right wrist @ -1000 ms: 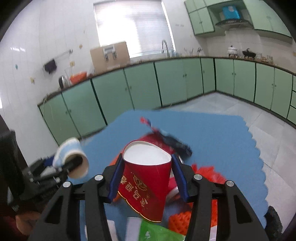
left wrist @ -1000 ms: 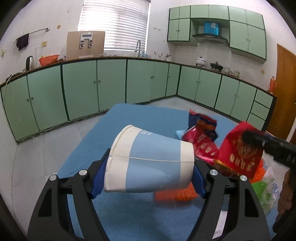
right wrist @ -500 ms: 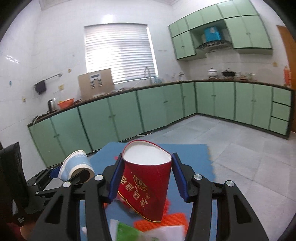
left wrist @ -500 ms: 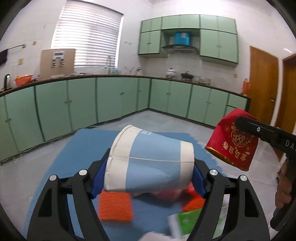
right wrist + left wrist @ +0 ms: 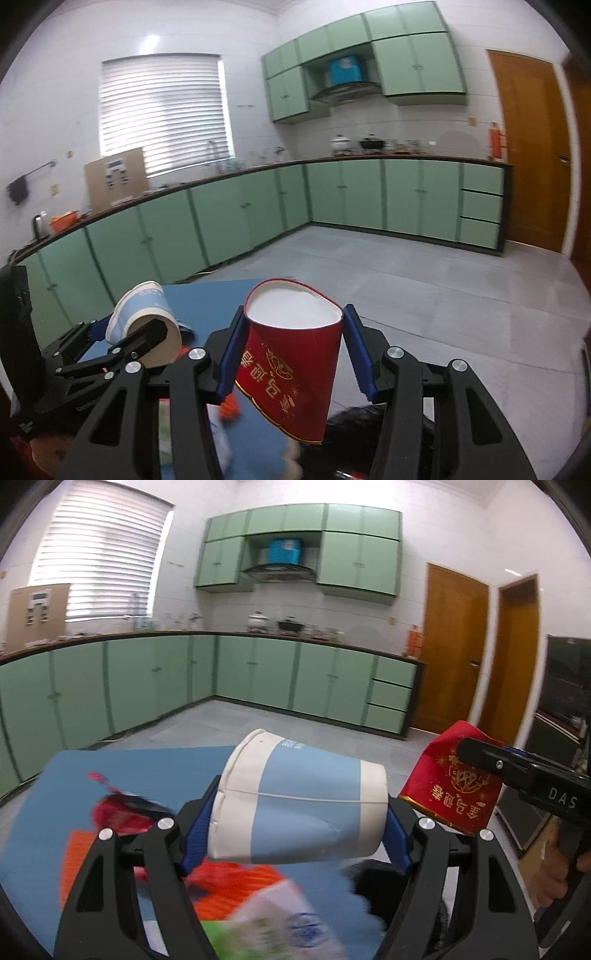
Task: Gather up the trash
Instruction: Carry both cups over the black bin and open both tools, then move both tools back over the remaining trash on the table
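My left gripper (image 5: 295, 819) is shut on a blue and white paper cup (image 5: 299, 801) that lies sideways between the pads, held above the blue mat (image 5: 155, 771). My right gripper (image 5: 293, 354) is shut on a squashed red paper cup (image 5: 291, 365) with gold print, mouth up. The red cup also shows at the right of the left wrist view (image 5: 448, 790), and the blue cup at the left of the right wrist view (image 5: 142, 317). Blurred wrappers in red (image 5: 118, 808), orange (image 5: 236, 890) and green-white (image 5: 284, 923) lie on the mat below.
A dark shape (image 5: 354, 424) sits low under the right gripper. Green floor cabinets (image 5: 258, 675) line the walls beyond a grey tiled floor (image 5: 424, 291). Wooden doors (image 5: 454, 653) and a dark appliance (image 5: 565, 686) stand at the right.
Both grippers have swung to the right and lifted with their cups still held. The mat and wrappers have slid down and left in both views; the doors have come into sight.
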Demonstrator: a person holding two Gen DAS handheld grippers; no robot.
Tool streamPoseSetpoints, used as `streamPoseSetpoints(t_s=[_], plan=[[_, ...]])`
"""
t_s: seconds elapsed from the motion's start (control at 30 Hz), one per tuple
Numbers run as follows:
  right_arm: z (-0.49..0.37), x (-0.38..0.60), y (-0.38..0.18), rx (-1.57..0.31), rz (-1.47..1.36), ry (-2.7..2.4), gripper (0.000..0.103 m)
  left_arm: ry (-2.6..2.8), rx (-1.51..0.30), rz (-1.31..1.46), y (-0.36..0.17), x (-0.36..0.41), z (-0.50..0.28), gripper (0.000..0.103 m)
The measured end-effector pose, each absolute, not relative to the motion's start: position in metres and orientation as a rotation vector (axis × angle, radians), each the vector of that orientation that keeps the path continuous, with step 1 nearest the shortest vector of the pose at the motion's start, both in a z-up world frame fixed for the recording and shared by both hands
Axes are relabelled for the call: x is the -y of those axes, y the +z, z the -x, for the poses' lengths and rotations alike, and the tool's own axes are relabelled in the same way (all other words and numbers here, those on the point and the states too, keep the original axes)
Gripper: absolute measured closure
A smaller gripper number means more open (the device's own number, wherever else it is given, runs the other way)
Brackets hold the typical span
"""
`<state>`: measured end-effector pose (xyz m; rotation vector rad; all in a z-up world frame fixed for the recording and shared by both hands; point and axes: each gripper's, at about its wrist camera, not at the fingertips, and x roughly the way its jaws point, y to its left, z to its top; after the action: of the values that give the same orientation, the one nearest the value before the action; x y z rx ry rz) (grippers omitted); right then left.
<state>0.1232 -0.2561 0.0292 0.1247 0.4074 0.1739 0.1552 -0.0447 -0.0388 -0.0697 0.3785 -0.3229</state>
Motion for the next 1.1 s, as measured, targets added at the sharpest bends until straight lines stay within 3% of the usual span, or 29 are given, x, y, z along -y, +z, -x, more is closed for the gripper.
streamPoseSetpoints(t_s=[0.37, 0.43, 0.57, 0.9, 1.0, 1.1], plan=[[-0.103, 0.345, -0.004, -0.465, -0.181, 0.001, 0.052, -0.517, -0.442, 0.017, -0.082, 0.147, -0.172, 0.029], [-0.103, 0.357, -0.012, -0.478, -0.191, -0.021, 0.052, -0.536, -0.454, 0.012, -0.088, 0.154, -0.173, 0.029], [-0.103, 0.378, -0.023, -0.496, -0.219, -0.054, 0.052, -0.563, -0.467, 0.012, -0.099, 0.159, -0.175, 0.017], [-0.118, 0.385, -0.055, -0.583, -0.226, -0.056, 0.050, -0.534, -0.473, 0.032, -0.094, 0.144, -0.186, 0.017], [-0.119, 0.381, -0.060, -0.598, -0.213, -0.054, 0.033, -0.515, -0.466, 0.027, -0.090, 0.138, -0.184, 0.017], [-0.116, 0.375, -0.055, -0.584, -0.196, -0.058, 0.024, -0.498, -0.467, 0.029, -0.087, 0.131, -0.180, 0.015]])
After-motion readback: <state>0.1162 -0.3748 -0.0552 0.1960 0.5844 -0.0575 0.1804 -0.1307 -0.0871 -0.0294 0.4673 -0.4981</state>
